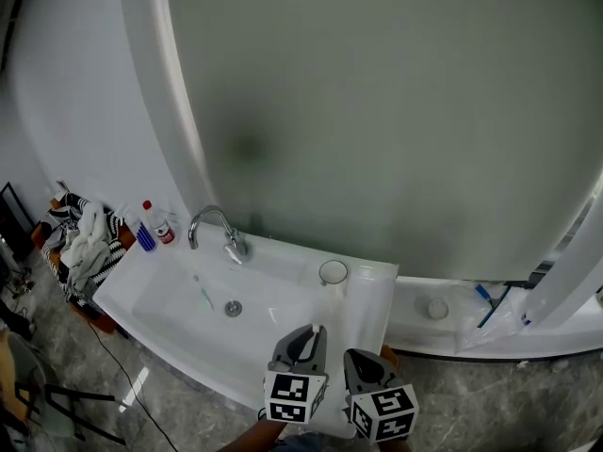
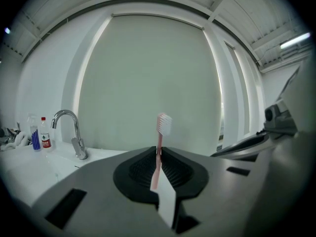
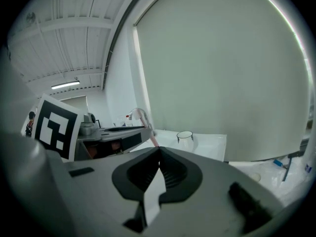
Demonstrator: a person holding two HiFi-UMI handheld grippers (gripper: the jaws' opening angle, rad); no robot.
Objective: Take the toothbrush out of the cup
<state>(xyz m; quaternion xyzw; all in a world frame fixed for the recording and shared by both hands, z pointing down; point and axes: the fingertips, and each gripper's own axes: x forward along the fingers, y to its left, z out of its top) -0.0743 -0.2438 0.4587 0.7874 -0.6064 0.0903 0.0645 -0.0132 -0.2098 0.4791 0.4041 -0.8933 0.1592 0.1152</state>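
We found left gripper (image 2: 159, 151) clamped on pink plastic toothbrush (image 2: 163, 124), long axis upright, bristles up, frame centre. Pale round cup (image 1: 333, 272) stood apart, just above-right of it in head view. Right gripper (image 3: 159, 151): jaws together, empty.

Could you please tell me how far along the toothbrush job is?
Done: the toothbrush is out of the cup, which stands on the sink rim with nothing sticking out. In hand: the left claw is shut on the toothbrush's handle, bristles up; the right claw is shut and empty. Left: probably only setting the toothbrush down.
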